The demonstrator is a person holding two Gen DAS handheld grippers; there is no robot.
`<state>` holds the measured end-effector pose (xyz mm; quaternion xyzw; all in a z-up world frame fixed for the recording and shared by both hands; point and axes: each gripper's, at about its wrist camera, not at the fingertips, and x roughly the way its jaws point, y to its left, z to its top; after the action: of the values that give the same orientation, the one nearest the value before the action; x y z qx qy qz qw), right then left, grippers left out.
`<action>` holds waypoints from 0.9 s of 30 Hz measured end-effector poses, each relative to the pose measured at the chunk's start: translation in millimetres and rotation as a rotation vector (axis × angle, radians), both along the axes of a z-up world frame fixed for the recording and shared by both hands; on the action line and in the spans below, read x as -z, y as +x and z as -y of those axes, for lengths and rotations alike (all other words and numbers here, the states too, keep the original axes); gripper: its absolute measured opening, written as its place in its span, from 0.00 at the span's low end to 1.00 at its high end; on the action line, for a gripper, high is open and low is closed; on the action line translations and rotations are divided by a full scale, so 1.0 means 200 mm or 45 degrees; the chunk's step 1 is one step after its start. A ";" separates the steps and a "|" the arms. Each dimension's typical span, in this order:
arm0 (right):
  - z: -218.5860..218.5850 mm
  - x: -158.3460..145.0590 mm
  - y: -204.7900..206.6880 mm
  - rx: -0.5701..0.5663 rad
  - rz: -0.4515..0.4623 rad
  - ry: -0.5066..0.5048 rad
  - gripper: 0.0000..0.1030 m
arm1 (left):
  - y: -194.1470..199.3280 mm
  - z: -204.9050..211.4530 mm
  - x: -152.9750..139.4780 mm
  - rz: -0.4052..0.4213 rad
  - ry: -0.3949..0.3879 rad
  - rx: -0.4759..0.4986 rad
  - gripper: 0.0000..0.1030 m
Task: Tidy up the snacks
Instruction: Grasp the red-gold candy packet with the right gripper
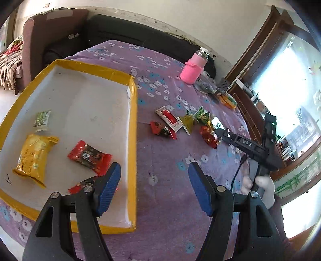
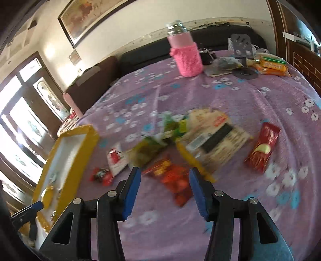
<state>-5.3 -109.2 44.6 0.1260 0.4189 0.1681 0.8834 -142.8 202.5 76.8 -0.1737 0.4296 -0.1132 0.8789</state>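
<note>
1. Here, the right gripper [image 2: 163, 190], spread wide and holding nothing, hovers above the red-orange packet [image 2: 170, 176], whose long axis runs diagonally, mid-table.
2. The left gripper [image 1: 154, 188], likewise spread and unladen, hangs over the yellow tray [image 1: 132, 140]'s right rim.

A purple cloth with little flowers [image 2: 230, 100] covers the desk. Behind it sits a long black sofa [image 1: 128, 38] against a white wall [image 2: 128, 24]. A big framed picture [image 2: 90, 18] hangs on that wall. Bright light comes through the windows [image 1: 291, 80]. A brown wooden cabinet [image 1: 252, 108] stands near them.
</note>
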 end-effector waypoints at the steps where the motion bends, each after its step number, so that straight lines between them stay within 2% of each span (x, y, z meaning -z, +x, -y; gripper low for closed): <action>1: 0.02 0.01 0.03 0.003 -0.008 -0.001 0.52 | 0.00 0.01 0.00 0.000 0.004 -0.001 0.67; 5: 0.00 0.08 0.10 -0.040 -0.026 -0.027 0.53 | 0.01 0.05 -0.01 -0.005 0.037 -0.003 0.67; 9: -0.09 0.10 0.09 -0.102 0.015 -0.105 0.62 | 0.07 0.13 0.01 -0.013 0.092 0.032 0.67; 11: -0.14 0.11 0.08 -0.133 0.037 -0.147 0.68 | 0.12 0.19 0.01 -0.014 0.145 0.058 0.67; 14: -0.19 0.14 0.10 -0.170 0.023 -0.176 0.67 | 0.22 0.27 0.01 -0.018 0.237 0.105 0.67; 15: -0.20 0.16 0.10 -0.178 0.007 -0.185 0.60 | 0.27 0.32 0.02 -0.017 0.277 0.132 0.67; 16: -0.21 0.15 0.09 -0.162 0.020 -0.224 0.38 | 0.31 0.35 0.03 -0.021 0.303 0.153 0.67; 17: -0.21 0.15 0.09 -0.153 0.018 -0.250 0.33 | 0.36 0.39 0.05 -0.034 0.338 0.176 0.67; 21: -0.16 0.16 0.09 -0.142 -0.009 -0.191 0.31 | 0.52 0.46 0.11 -0.092 0.410 0.211 0.67; 27: -0.08 0.16 0.10 -0.121 -0.050 -0.082 0.31 | 0.78 0.44 0.22 -0.207 0.366 0.167 0.67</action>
<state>15.5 -93.0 13.2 0.0807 0.4468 0.1937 0.8697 12.3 114.6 32.1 -0.0265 0.5216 -0.0934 0.8477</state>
